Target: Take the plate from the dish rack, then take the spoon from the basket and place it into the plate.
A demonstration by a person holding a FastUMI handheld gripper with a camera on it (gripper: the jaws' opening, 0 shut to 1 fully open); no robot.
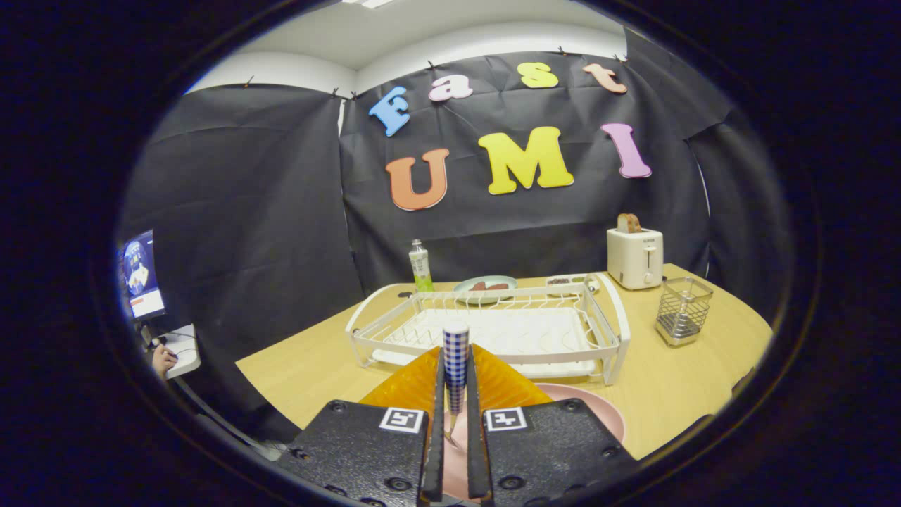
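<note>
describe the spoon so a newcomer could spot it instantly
Start at the white dish rack in the middle of the wooden table; nearer than it lies a pink plate. Above that plate the gripper has its orange fingers shut on the spoon, which stands upright between them. Its blue-and-white checked handle with a white tip is the only chequered thing here.
</note>
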